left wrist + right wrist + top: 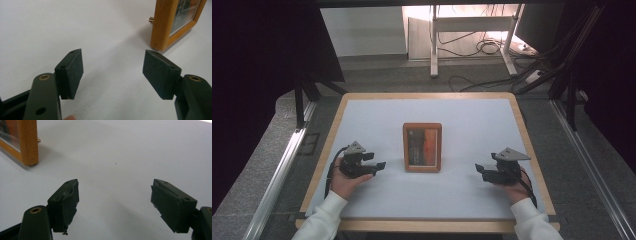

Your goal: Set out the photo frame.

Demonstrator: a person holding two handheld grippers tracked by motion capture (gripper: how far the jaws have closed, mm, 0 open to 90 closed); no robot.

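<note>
A person's left gripper [381, 165] and right gripper [478, 167] are hovering near the table's [362, 200] front edge, each with jaws standing apart and nothing between them. Between the two, at the middle of the white tabletop, a wooden picture frame [422, 147] is lying apart from both grippers, clear of every edge.

Warm varnished wood around the picture frame [422, 147], with a glossy glass pane over the print. Matt, smooth white sheet on the table [472, 195], edged in pale wood. Dull black plastic on both grippers, rubbery pads [75, 72], brass-coloured rivets.
</note>
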